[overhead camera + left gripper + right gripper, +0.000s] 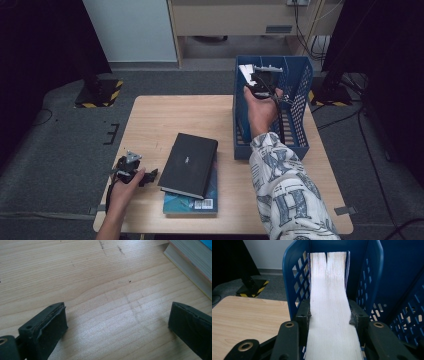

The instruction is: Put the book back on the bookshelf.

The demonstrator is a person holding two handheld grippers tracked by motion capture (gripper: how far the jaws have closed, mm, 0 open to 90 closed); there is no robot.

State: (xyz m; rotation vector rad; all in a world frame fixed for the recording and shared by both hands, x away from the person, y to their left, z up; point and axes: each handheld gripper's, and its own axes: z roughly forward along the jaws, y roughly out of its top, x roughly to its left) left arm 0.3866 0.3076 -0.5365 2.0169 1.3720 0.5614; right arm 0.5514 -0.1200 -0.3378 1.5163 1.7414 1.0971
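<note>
Right tongs (329, 315) clamping book (329, 290), covers hidden, inside blue rack (292, 272)

High view: fixed above the person's side, facing forward and down; takes in the whole wooden table (165, 115), the grey floor around it and the blue crate (300, 100) at the far right.
Left gripper view: rides on the left gripper (131, 170), looks along its jaws at the tabletop from very near, jaws wide apart.
Right gripper view: rides on the right gripper (262, 80), held upright, looks along the page edge of a book (329, 305) into the crate.
Shared, high and left: tabletop; the bottom book's (192, 267) edge.
Shared, high and right: crate wall, table corner, yellow-black stand base (252, 287).
</note>
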